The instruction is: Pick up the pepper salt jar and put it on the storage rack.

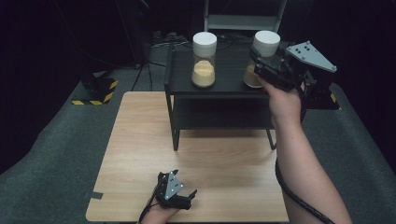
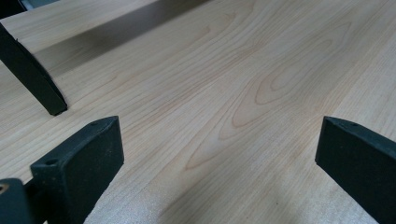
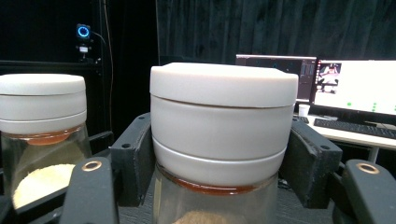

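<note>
Right gripper (image 3: pixel 224 154) clamps the white-lidded glass jar of yellow powder (image 3: pixel 223 121) on the black metal shelf (image 1: pixel 224 84); left gripper (image 2: pixel 219 158) rests wide open on the wooden table (image 1: pixel 140 154). A skewed pull could knock the neighbouring white-lidded jar (image 1: pixel 204 58).

Light on my end comes from overhead and lands mostly on the pale wooden tabletop (image 1: pixel 140 140); everything around that tabletop drops off into near black. The black two-tier metal shelf (image 1: pixel 219 88) throws a soft shadow toward me across the tabletop. Left gripper view is sharp on the wood grain, with a mild sheen. In the right gripper view, the bright computer monitors (image 3: pixel 355 86) blow out, and the white round jar lid (image 3: pixel 224 121) looks slightly soft.
</note>
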Motion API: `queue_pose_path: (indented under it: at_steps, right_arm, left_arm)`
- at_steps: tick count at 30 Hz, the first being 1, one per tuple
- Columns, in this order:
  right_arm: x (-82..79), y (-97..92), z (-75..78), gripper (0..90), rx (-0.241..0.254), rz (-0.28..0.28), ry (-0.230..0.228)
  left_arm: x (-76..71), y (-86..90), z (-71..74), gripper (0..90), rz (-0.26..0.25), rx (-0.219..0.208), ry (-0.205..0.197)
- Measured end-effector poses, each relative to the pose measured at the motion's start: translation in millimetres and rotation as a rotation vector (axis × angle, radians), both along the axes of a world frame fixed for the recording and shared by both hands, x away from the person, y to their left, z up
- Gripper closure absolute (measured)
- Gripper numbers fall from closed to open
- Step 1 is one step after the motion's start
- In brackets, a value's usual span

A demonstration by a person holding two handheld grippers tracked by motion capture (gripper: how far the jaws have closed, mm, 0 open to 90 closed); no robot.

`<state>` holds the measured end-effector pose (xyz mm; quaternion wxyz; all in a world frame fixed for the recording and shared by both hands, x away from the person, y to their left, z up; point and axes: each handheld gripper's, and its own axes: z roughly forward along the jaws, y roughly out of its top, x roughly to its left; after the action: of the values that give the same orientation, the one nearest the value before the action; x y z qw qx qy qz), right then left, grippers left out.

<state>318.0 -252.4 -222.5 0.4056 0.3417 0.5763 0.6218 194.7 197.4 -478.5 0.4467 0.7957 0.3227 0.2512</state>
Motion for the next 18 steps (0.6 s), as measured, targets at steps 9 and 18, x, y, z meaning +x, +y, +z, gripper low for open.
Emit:
queue_pose_path:
  at_steps: [9,18]
  right_arm:
    - [8.3,5.9,-1.9,33.8,-0.012,-0.012,0.016]
    - [9.5,8.0,-6.5,33.8,-0.019,-0.013,0.006]
  left_arm:
    - [0.4,0.9,0.1,1.3,-0.002,-0.002,0.001]
    - [0.4,1.1,-0.1,1.4,-0.002,-0.004,0.001]
